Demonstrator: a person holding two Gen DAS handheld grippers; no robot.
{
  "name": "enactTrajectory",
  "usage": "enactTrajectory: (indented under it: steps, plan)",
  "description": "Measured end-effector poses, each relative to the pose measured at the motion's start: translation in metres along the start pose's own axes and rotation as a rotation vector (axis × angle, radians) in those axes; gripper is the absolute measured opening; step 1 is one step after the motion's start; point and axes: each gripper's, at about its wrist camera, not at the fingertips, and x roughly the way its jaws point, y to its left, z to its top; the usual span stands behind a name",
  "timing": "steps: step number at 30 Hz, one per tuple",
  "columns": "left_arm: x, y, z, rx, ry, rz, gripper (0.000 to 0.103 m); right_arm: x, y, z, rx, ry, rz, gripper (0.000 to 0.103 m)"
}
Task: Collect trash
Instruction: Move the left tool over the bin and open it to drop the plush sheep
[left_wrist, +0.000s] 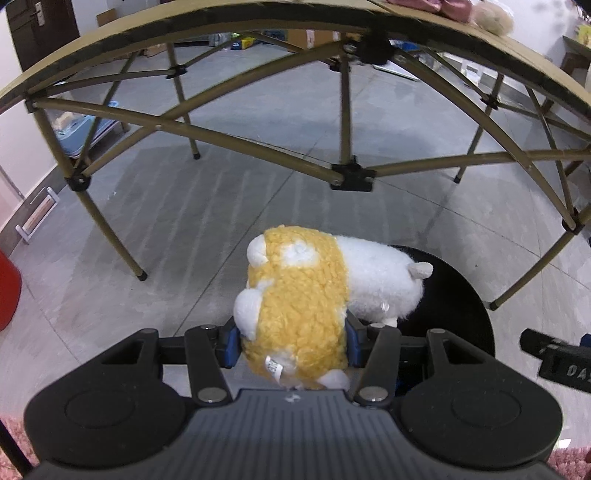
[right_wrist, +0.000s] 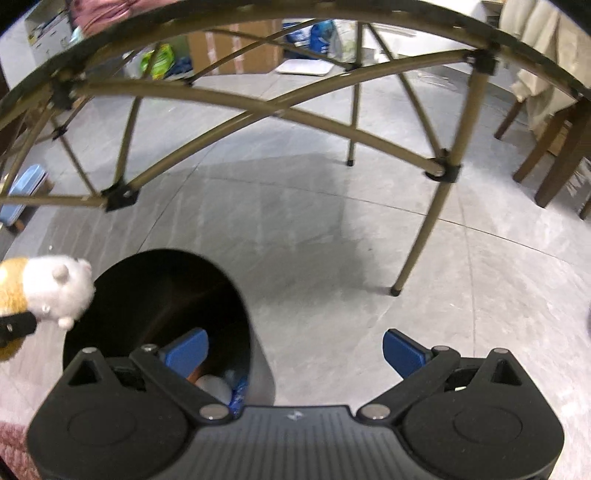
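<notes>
My left gripper (left_wrist: 291, 343) is shut on a yellow and white plush toy (left_wrist: 299, 295), held above the floor with its white head over the left rim of a black trash bin (left_wrist: 465, 302). The toy (right_wrist: 48, 288) also shows at the left edge of the right wrist view, over the bin's (right_wrist: 155, 295) rim. My right gripper (right_wrist: 295, 350) is open and empty, just right of the bin's mouth. Inside the bin lie a white ball-like item (right_wrist: 214, 386) and blue wrappers (right_wrist: 240, 391).
A folding table with tan legs (left_wrist: 343, 110) stands ahead over the grey tiled floor; its legs (right_wrist: 428, 229) also show in the right wrist view. A wooden chair (right_wrist: 554, 155) is at the right. A red object (left_wrist: 7, 291) is at the left. Boxes and bags lie beyond.
</notes>
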Motion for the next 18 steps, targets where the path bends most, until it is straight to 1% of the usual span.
enactTrajectory:
  steps: [6,10,18]
  plan:
    - [0.013,-0.024,-0.003,0.031,0.045,-0.019,0.052,-0.002,-0.027,0.001,0.066,-0.017,-0.019,0.101]
    - [0.022,-0.036,-0.007,0.054,0.072,-0.022,0.052,0.001,-0.037,0.000,0.096,-0.021,-0.022,0.101]
    - [0.037,-0.056,-0.015,0.061,0.135,-0.035,0.052,0.005,-0.047,0.000,0.129,-0.026,-0.035,0.101]
